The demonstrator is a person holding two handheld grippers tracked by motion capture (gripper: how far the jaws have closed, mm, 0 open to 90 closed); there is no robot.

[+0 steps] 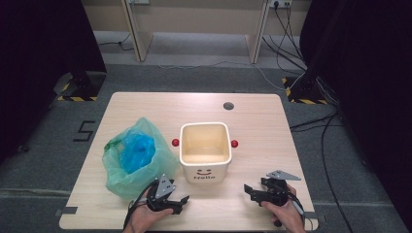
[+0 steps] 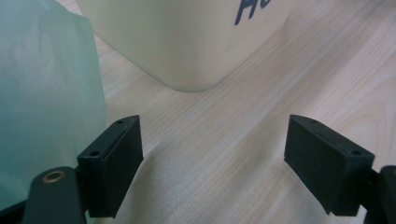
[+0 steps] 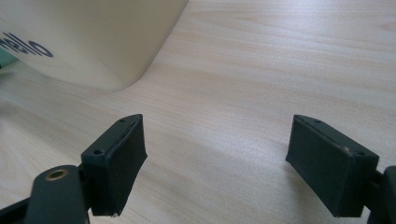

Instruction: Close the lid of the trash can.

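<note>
A cream square bin (image 1: 204, 151) with red knobs and a "Hello" smiley stands mid-table, empty inside. Left of it lies a crumpled green plastic bag (image 1: 135, 158) with something blue inside. My left gripper (image 1: 180, 203) is open near the front edge, just below the bag's right corner, jaws wide over bare wood. In the left gripper view (image 2: 212, 163) the bin's corner (image 2: 187, 42) is ahead and the bag (image 2: 46, 93) is at left. My right gripper (image 1: 248, 191) is open at the front right of the bin. The right gripper view (image 3: 215, 163) has the bin (image 3: 88, 37) at upper left.
The wooden table (image 1: 257, 121) has a round grey grommet (image 1: 228, 106) near its far edge. Cables trail on the floor at right, and stand bases with hazard tape sit at both far corners.
</note>
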